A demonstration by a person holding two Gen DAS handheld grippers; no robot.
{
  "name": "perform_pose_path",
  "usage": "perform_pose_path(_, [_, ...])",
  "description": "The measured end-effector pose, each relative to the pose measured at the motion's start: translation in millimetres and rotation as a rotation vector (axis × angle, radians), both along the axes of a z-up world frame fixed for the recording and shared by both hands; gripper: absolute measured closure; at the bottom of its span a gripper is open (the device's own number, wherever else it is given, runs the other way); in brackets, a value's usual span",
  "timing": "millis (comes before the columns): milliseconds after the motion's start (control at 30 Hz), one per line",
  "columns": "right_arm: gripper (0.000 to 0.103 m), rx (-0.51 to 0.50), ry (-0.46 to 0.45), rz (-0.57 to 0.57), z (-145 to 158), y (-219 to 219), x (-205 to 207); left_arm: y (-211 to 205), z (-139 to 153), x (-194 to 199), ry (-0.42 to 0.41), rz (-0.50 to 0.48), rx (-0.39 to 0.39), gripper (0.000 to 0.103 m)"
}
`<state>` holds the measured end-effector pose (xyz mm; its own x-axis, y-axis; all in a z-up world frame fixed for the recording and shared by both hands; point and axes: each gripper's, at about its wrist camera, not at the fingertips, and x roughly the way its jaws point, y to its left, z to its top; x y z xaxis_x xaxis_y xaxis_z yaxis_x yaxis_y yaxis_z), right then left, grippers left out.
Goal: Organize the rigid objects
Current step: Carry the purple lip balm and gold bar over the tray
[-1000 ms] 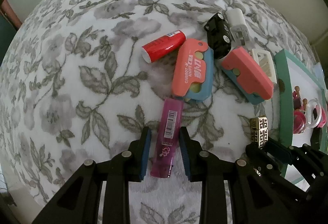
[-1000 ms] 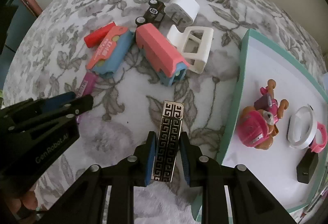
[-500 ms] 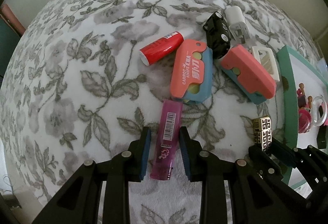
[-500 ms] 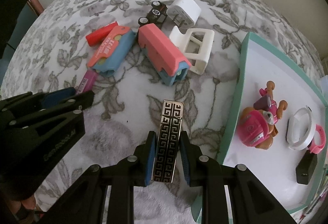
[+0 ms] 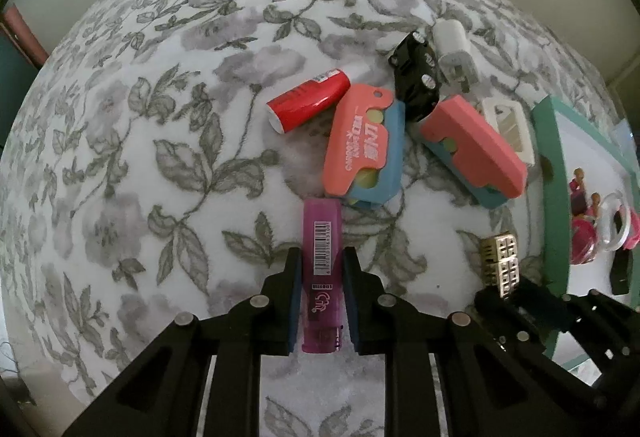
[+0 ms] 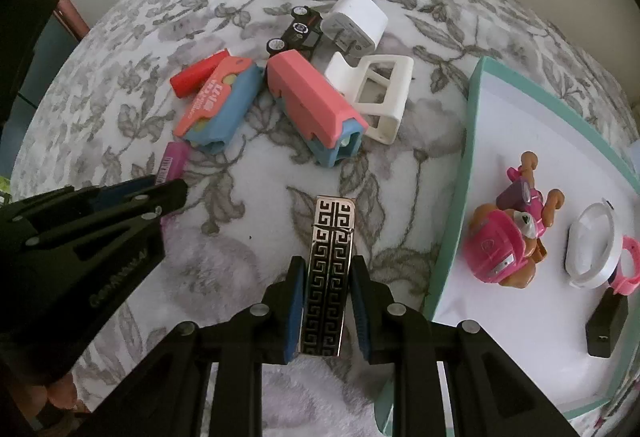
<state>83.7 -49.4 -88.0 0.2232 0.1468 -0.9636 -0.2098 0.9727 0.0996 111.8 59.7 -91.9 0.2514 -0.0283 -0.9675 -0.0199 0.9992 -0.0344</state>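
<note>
My left gripper (image 5: pixel 320 257) is shut on a purple lighter (image 5: pixel 322 269), its far end pointing at the pile. My right gripper (image 6: pixel 326 265) is shut on a patterned metal lighter (image 6: pixel 329 269), just left of the teal tray (image 6: pixel 456 221). The metal lighter (image 5: pixel 500 261) and the right gripper also show at the lower right of the left wrist view. The purple lighter (image 6: pixel 172 165) and the left gripper (image 6: pixel 160 189) show at the left of the right wrist view.
On the floral cloth lie two pink-and-blue cutters (image 6: pixel 220 105) (image 6: pixel 316 109), a red tube (image 6: pixel 196 77), a black toy car (image 6: pixel 298 31), a white charger (image 6: pixel 356 23) and a white holder (image 6: pixel 380 93). The tray holds a pink toy figure (image 6: pixel 508 241), a white ring (image 6: pixel 592 245) and a black block (image 6: pixel 606 321).
Both grippers have risen slightly with their lighters; the pile looks a little farther away. The grips are unchanged.
</note>
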Motion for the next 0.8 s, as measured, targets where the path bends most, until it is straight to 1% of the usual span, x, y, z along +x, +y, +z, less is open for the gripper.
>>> perform_pose_path(200, [0.080, 0.045, -0.002, -0.016, 6.7, -8.5, -0.3, -5.5, 14.0, -3.3, -0.021, -0.005, 0.003, 0.083])
perform_pose_path(333, [0.080, 0.067, -0.016, -0.036, 18.3, -17.7, -0.6, -3.1, 26.2, -4.8, -0.048, 0.000, -0.001, 0.083])
perform_pose_path(533, [0.080, 0.105, -0.054, -0.062, 38.7, -32.6, -1.3, -3.9, 45.7, -9.6, -0.103, -0.004, 0.000, 0.083])
perform_pose_path(667, [0.080, 0.119, -0.101, -0.086, 59.4, -45.0, -3.4, -5.5, 62.4, -10.7, -0.149, -0.009, 0.007, 0.083])
perform_pose_path(800, [0.080, 0.125, -0.131, -0.101, 71.6, -52.7, -7.0, -10.3, 67.0, -7.1, -0.157, -0.026, 0.008, 0.083])
